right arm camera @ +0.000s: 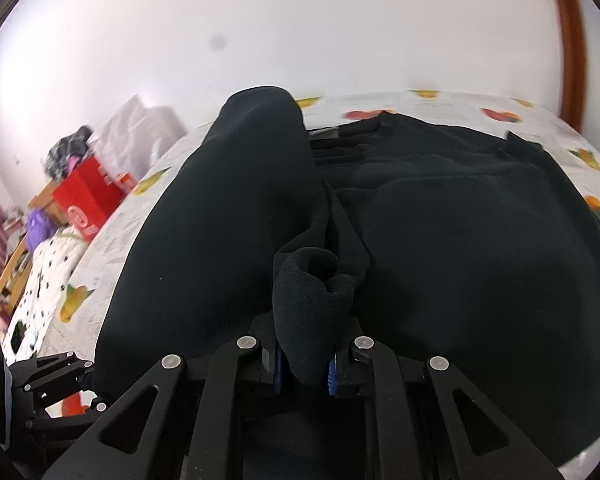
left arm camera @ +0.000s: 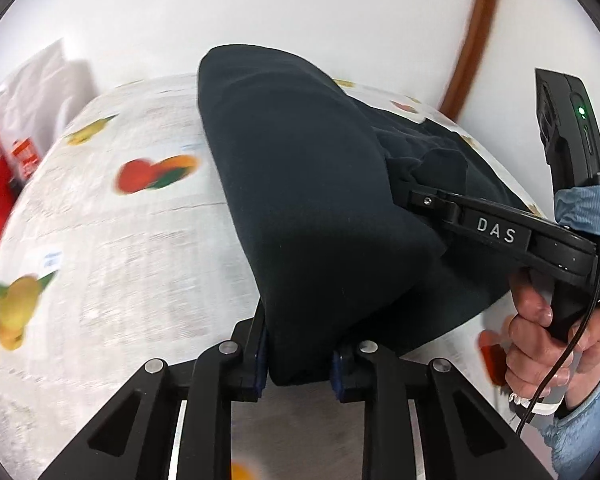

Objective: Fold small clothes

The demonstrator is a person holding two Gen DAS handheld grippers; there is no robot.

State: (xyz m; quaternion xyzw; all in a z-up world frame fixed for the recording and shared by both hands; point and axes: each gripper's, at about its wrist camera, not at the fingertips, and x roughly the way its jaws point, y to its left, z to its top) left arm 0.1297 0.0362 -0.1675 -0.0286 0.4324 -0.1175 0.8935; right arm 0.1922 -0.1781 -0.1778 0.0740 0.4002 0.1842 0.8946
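Both claws clamped on the dark navy fabric garment (left arm camera: 300,184) — left claw (left arm camera: 298,368) pinching a fold, right claw (right arm camera: 304,364) gripping a bunched edge — cloth draped ahead over the fruit-print tabletop (left arm camera: 112,240)

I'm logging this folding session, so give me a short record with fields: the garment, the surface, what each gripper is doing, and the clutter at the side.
garment: dark garment, part flat on the table, part lifted in a fold
surface: tablecloth with a fruit print
left gripper: shut on a lifted edge of the garment
right gripper: shut on a bunched fold of the same garment
hand: grips the right gripper's handle
side clutter: red box, white bag behind it
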